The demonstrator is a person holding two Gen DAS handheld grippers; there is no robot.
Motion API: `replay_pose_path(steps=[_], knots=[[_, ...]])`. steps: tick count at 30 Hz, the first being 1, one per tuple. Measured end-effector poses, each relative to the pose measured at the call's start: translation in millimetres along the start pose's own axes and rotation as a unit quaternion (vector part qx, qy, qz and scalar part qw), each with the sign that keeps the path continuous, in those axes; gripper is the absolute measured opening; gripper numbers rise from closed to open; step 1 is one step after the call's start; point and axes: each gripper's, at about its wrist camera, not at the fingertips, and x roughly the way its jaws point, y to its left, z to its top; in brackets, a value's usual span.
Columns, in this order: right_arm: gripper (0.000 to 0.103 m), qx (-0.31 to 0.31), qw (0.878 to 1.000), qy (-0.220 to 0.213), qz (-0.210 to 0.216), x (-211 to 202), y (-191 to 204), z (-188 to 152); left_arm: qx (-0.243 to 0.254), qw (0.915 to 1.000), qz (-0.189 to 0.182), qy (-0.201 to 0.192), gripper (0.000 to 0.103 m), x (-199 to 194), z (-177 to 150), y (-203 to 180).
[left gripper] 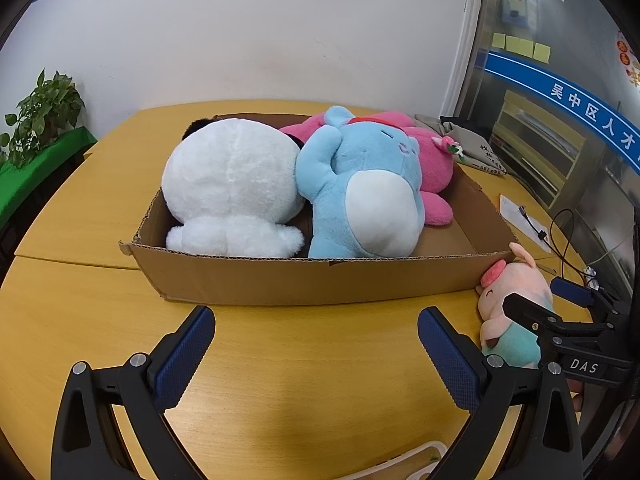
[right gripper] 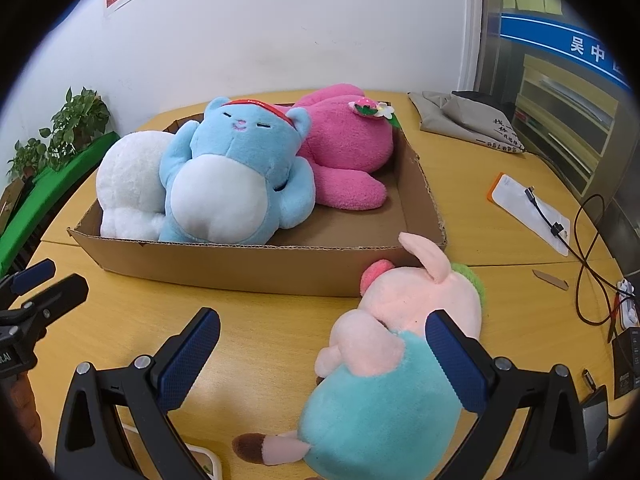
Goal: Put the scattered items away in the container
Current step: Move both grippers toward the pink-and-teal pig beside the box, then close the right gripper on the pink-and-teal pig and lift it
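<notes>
A shallow cardboard box [left gripper: 320, 280] [right gripper: 224, 264] stands mid-table and holds a white plush [left gripper: 232, 184] [right gripper: 128, 184], a blue bear plush [left gripper: 360, 184] [right gripper: 236, 176] and a pink plush [left gripper: 432, 160] [right gripper: 348, 144]. A pink pig plush in a teal outfit [left gripper: 516, 300] [right gripper: 400, 320] lies on the table against the box's near right corner. My right gripper [right gripper: 324, 360] [left gripper: 534, 292] is open, its fingers astride the pig's body without squeezing it. My left gripper [left gripper: 318, 356] [right gripper: 44, 280] hangs open over bare table in front of the box, holding nothing.
Lying right of the box are a grey cloth bag [right gripper: 464, 120], a white pouch with a cable [right gripper: 528, 212], black wires and a power strip [right gripper: 624, 304]. A potted plant [left gripper: 40, 120] stands far left. A white tray edge [left gripper: 420, 460] shows at the table's near edge.
</notes>
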Motion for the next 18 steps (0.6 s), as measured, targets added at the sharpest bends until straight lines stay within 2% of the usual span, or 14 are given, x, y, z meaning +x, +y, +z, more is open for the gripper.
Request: replay_pose_path(steps=[5,9,15,18], knots=[[0.103,0.014,1.0,-0.007,0.004,-5,-11,-1,0.002,0.9999,-0.014,0.006,0.103,4,1,-6],[0.103,0.038,0.999,-0.004,-0.003,-7,-36,-4,0.012,0.9991,-0.036,0.02,0.103,14,5,-20],[0.103,0.073,0.997,0.028,0.007,0,-67,-27,0.05,0.994,-0.086,0.046,0.103,37,16,-61],[0.102,0.096,0.994,0.046,0.033,12,-76,-42,0.065,0.9904,-0.106,0.06,0.103,50,19,-83]])
